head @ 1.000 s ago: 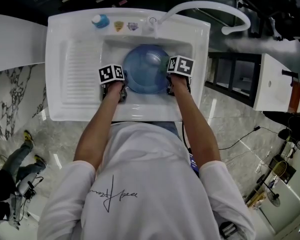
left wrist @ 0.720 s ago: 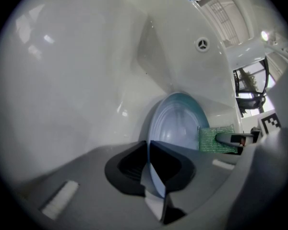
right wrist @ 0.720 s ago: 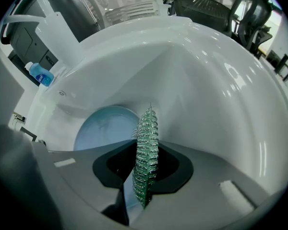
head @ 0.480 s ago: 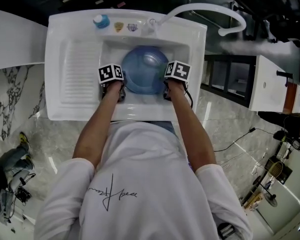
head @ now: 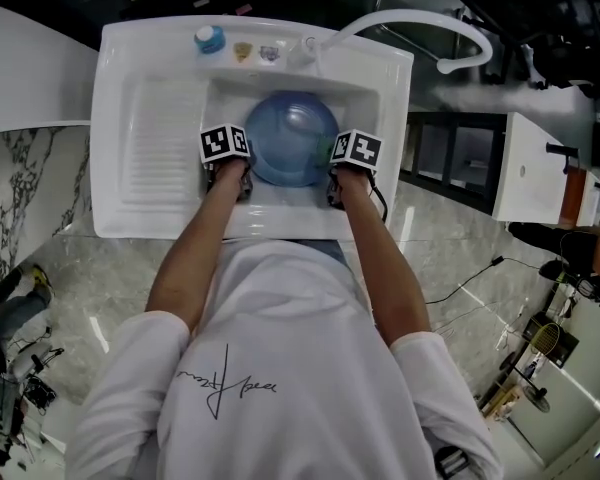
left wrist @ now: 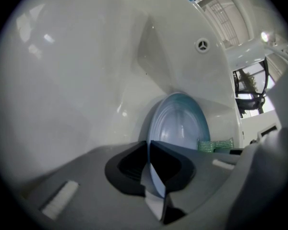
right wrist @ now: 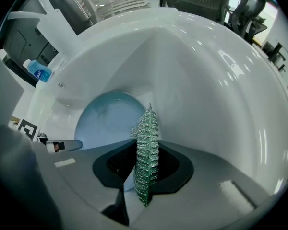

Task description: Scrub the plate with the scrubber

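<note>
The plate (head: 292, 138) is a pale, see-through blue disc with faint concentric rings round its well. It sits in the basin of the white sink (head: 140, 148), between the 2 grippers, and takes up most of the basin's width. In the left gripper view it stands tilted up on its edge against the basin wall rather than lying flat.

The left gripper (left wrist: 149, 150) has its jaws pressed nearly together on the plate's near rim. The thin blue edge runs straight down through the gap between the dark pads.

The right gripper (right wrist: 145, 147) has its jaws clamped narrow on the scrubber (right wrist: 146, 152), a glittery green mesh pad held edge-on, with its top sticking up above the jaws. The scrubber is at the plate's right edge. I cannot tell whether it touches the plate.

A white faucet (head: 420, 23) arcs away to the right beyond the sink's back rim. A small blue bottle (head: 209, 38) stands on the sink's back ledge, well apart from both grippers.
</note>
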`<control>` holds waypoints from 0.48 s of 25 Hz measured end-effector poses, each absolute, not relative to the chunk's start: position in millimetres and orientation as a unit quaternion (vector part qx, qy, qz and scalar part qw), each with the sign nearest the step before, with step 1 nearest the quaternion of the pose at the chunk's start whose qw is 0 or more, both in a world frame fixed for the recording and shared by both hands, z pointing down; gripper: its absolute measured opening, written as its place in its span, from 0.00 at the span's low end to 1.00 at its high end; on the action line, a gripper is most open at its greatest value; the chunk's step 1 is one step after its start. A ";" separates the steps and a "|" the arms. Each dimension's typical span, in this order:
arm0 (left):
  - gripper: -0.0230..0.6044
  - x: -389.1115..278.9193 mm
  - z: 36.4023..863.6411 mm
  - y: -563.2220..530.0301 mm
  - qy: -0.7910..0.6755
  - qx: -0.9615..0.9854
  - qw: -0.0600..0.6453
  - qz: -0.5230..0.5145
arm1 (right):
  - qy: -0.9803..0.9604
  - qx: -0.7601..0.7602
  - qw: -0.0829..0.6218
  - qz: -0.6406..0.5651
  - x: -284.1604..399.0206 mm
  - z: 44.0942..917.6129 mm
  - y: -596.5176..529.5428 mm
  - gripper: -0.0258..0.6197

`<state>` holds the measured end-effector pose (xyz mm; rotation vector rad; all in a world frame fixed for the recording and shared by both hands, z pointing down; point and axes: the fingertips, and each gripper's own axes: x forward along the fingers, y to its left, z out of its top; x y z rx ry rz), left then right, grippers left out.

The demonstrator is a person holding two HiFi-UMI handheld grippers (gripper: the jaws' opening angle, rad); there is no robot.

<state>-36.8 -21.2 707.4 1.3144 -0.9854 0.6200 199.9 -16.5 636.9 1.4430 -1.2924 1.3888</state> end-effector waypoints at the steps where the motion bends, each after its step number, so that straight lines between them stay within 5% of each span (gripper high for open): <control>1: 0.15 -36.6 707.4 -21.3 -0.431 0.576 0.639 0.272 | -0.502 0.559 0.369 0.547 199.1 637.3 -14.2 0.13; 12: 0.15 -36.2 708.6 -21.1 -0.430 0.578 0.638 0.274 | -0.500 0.531 0.353 0.586 190.8 641.5 1.9 0.13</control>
